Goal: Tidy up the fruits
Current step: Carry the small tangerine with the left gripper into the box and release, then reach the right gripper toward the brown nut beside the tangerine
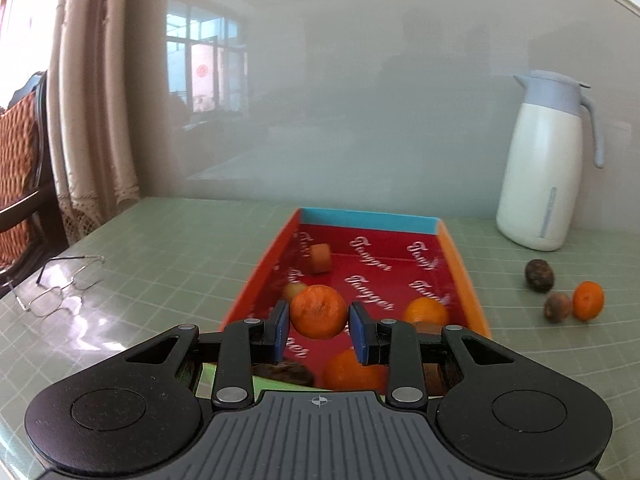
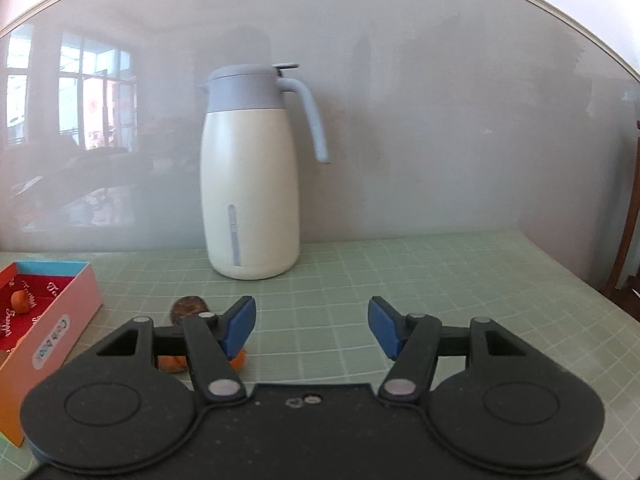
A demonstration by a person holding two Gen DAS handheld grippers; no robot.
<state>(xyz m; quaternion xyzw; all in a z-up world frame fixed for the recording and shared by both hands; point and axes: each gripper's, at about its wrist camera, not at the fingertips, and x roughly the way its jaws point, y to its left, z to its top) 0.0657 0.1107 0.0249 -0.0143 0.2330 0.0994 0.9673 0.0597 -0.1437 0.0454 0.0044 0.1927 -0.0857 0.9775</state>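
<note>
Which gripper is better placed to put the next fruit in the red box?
Left: the left gripper already holds a round orange mandarin above the red cardboard box. The right gripper is open and empty, off to the box's side.

Soft daylight from the left, hazy wall reflections, fisheye-bent edges, slight motion blur.

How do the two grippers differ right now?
The left gripper is shut on an orange; the right gripper is open with nothing between its jaws. The left hangs over the red box, which holds fruit; the right hangs over the green mat, facing the white jug. Both have blue pads and point slightly downward.
</note>
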